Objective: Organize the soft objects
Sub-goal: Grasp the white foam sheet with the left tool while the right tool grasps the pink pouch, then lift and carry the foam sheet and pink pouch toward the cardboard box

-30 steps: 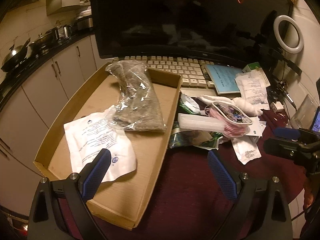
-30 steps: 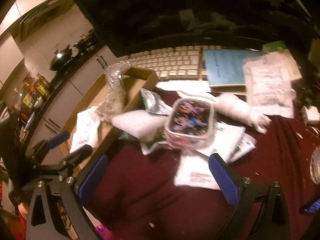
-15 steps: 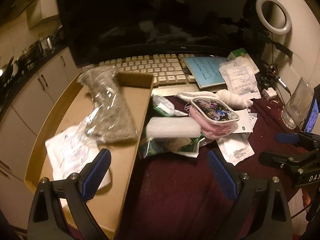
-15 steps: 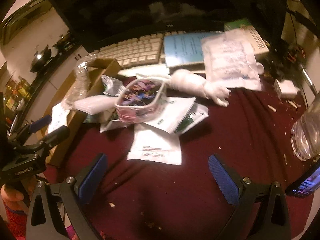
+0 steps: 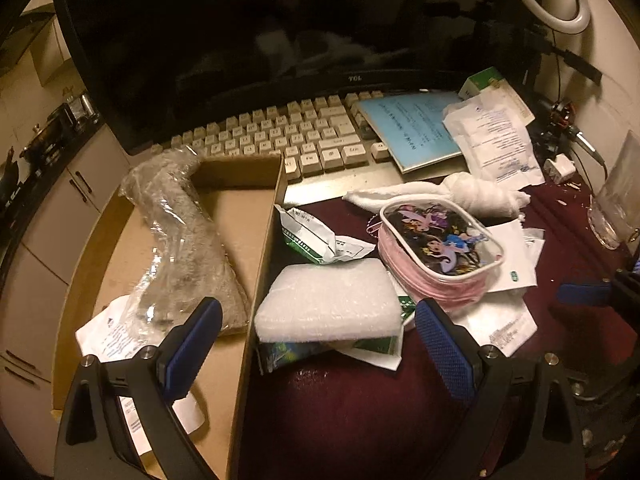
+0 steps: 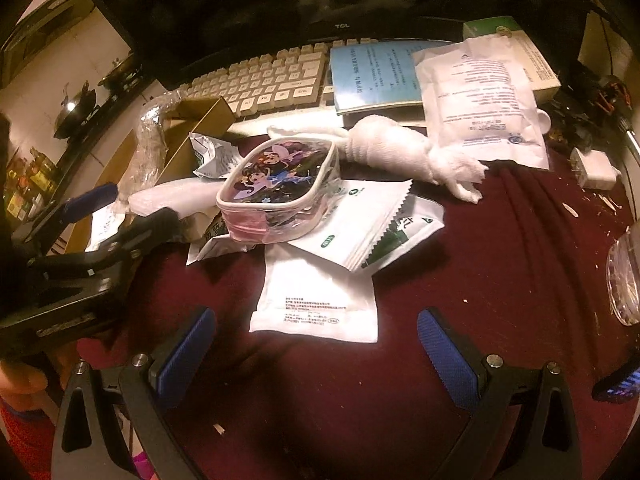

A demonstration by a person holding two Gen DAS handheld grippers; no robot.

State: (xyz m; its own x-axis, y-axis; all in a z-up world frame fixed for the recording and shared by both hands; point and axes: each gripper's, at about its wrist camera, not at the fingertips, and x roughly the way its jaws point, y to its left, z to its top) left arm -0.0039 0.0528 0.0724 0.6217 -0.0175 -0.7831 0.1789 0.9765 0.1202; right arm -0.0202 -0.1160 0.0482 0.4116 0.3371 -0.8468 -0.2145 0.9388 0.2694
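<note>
Two grippers, both empty. Left gripper [image 5: 318, 322] has swung off the shallow brown cardboard tray [image 5: 264, 248] over the last second and now faces the white foam block [image 5: 328, 300], which sits dead centre between its blue-padded fingers [image 5: 196, 336]. Fingers spread wide, touching nothing; the block lies just ahead, not yet inside the gap as far as I can tell. Reads as lining up for the next pick, block likely the target.

Right gripper [image 6: 316, 344] has also shifted, rightward then back toward the pile; now it hovers over the maroon counter [image 6: 500, 280], fingers [image 6: 444, 352] wide apart, nothing between them. Flat white paper sachet [image 6: 316, 300] lies at 12 o'clock just beyond the tips.

Task things: clear-wrapped grey fabric bundle [image 5: 188, 248] and a white printed packet [image 5: 108, 336] already lie in the tray, at 10 o'clock from the left gripper. Foam block rests on green-and-white packets just outside the tray's right wall. Transparent pink cartoon pouch [image 5: 438, 252] at 1 o'clock, touching the block's right end. White rolled gauze [image 5: 460, 194] farther off at 1 o'clock, near the beige keyboard [image 5: 300, 136].

Judgement: early-middle; two in, most of the pile left.
</note>
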